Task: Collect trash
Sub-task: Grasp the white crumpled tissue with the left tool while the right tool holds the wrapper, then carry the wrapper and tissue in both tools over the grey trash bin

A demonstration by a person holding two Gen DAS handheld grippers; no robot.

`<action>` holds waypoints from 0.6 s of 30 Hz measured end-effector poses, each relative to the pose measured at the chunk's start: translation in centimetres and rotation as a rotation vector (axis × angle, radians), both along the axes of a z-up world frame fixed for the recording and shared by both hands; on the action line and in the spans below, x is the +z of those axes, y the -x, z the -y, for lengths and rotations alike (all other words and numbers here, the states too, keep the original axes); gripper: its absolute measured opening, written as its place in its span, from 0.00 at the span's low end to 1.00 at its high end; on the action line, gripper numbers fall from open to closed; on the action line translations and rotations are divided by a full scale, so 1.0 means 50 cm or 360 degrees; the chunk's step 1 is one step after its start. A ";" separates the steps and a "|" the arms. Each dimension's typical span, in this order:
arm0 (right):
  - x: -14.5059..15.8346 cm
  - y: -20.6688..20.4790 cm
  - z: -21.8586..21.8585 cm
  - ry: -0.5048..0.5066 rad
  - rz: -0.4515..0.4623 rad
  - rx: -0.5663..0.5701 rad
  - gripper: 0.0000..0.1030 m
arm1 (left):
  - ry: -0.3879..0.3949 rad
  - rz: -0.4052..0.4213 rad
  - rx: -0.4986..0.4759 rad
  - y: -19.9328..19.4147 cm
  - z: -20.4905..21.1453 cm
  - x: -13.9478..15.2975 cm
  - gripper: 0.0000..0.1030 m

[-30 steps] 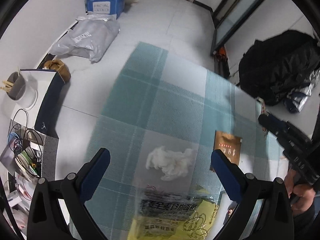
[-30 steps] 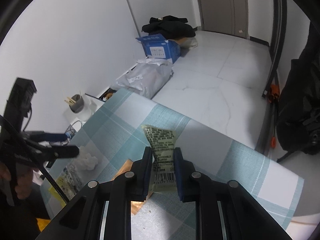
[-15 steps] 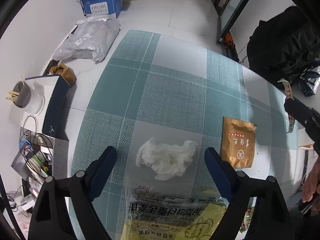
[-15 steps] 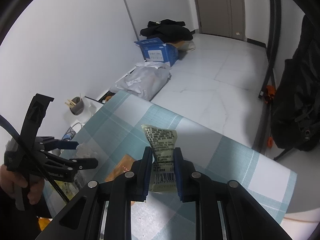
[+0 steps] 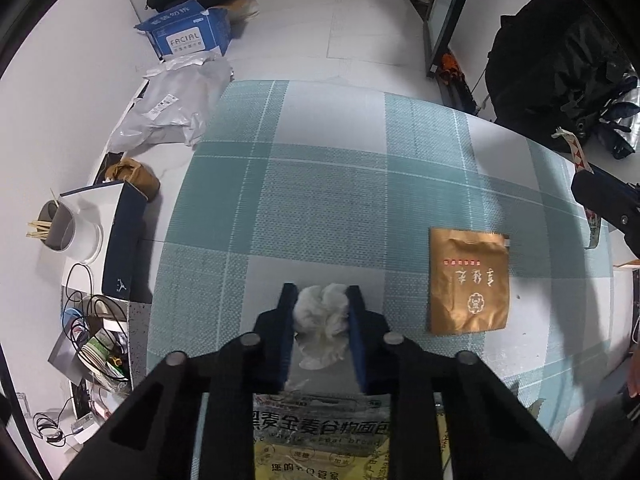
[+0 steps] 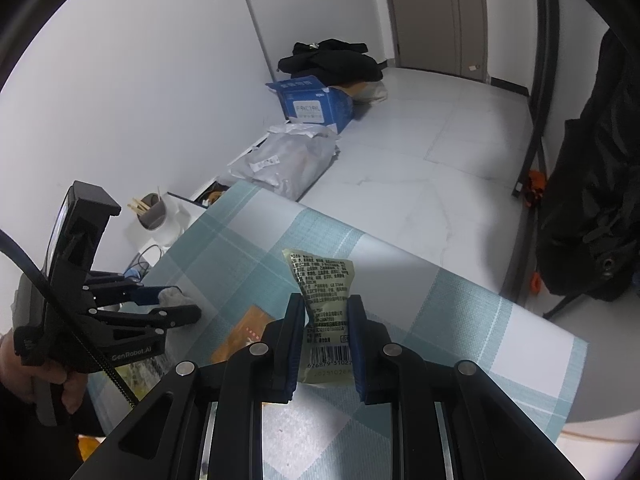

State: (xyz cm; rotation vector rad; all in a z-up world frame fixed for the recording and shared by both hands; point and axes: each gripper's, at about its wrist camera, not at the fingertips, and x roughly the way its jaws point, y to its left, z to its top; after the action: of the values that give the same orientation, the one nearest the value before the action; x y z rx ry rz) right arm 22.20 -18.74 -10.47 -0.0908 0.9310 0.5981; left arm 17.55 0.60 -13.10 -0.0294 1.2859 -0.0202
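Since a second ago our left gripper [image 5: 322, 300] has closed from wide apart onto the crumpled tissue [image 5: 322, 316], its jaws now clamped on the wad just above the counter [image 5: 320, 184]. Our right gripper [image 6: 324, 320] has kept its jaws pinched on the small snack wrapper [image 6: 322, 280], held up over the checked cloth.

To do this step well, we judge the tissue wants a steady squeeze and a straight lift: it is soft and loose, so a corner could slip free or catch the clear bread bag [image 5: 320, 432] lying just beneath the gripper. We would raise it clear before swinging away, and keep the right hand level so the wrapper does not slide out.

The brown paper pouch [image 5: 468, 280] lies flat, well apart to the right, untouched. We cannot see any bin or bag meant for the trash. The bread bag is cut off by the frame's lower edge, and the tissue's underside is hidden by the fingers.
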 end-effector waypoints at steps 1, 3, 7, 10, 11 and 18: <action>0.001 0.001 0.000 0.0002 0.0000 -0.0004 0.20 | 0.0005 0.0001 0.0003 0.001 -0.002 0.000 0.16; 0.005 0.003 0.001 0.0002 0.0002 -0.0008 0.20 | 0.0017 0.0005 0.0009 0.002 -0.002 0.000 0.14; 0.007 0.007 -0.003 0.0015 0.0004 -0.0017 0.20 | 0.0031 0.0028 0.0013 0.005 0.001 0.007 0.12; 0.010 0.013 -0.006 0.0034 0.0011 -0.0023 0.20 | 0.0039 0.0047 0.0024 0.008 0.000 0.012 0.12; 0.012 0.014 -0.006 0.0039 0.0016 -0.0024 0.20 | 0.0046 0.0053 0.0032 0.009 -0.002 0.014 0.12; 0.028 0.031 0.000 0.0040 0.0057 -0.0050 0.20 | 0.0098 0.0184 0.0010 0.024 0.011 0.056 0.11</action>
State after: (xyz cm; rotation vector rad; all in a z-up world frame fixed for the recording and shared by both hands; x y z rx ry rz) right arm 20.63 -18.73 -9.07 -0.1085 0.9036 0.5540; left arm 16.37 0.05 -10.29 -0.0839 1.1694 -0.0551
